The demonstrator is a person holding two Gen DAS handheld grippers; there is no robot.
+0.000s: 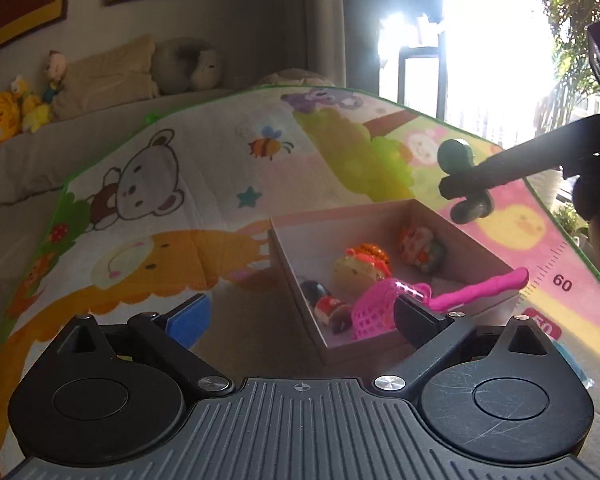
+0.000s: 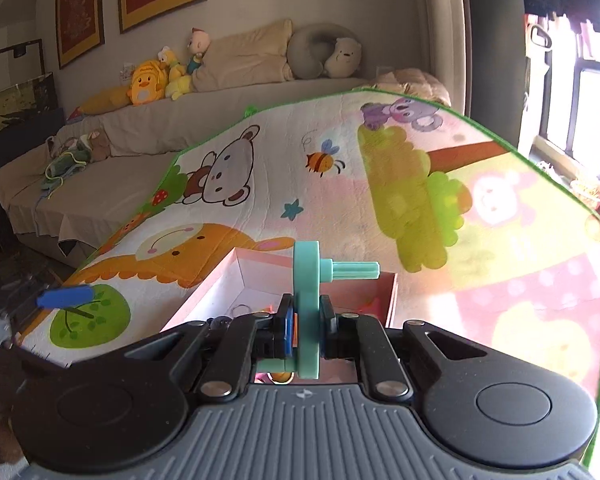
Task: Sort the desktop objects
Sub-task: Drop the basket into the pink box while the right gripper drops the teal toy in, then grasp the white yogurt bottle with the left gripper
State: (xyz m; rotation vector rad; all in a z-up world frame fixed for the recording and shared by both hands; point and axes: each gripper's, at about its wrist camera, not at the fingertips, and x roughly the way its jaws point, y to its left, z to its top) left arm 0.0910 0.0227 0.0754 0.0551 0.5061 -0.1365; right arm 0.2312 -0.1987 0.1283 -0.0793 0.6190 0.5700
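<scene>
Pink box (image 1: 384, 236) is sitting on the cartoon play mat (image 1: 204, 168), open-topped, shallow, rectangular, cardboard-looking with a pale lining. Inside it are lying glossy little figures: an orange-haired doll head (image 1: 364, 266), a second orange-and-cream figure (image 1: 420, 246), a small red-and-dark piece (image 1: 332, 308). A hot-pink plastic scoop (image 1: 384, 306) with a lattice basket is lying across the near corner, its smooth handle sticking out over the right rim.

Left gripper (image 1: 300, 316) is hanging spread wide over the box's near-left corner, nothing between the jaws; one finger is wearing a blue pad (image 1: 188, 320).

Right gripper (image 2: 302, 326) is pinching a teal plastic wheel (image 2: 307, 308), a flat matte disc standing on edge, with a ribbed axle stub poking out to the right. It is hovering above the box; in the left wrist view it is showing up dark against window glare.

Mat is soft, quilted-looking, green-edged, printed with a bear, a bee, a star. A ruler strip along its edge is reading "60", plus a red tag "50".
</scene>
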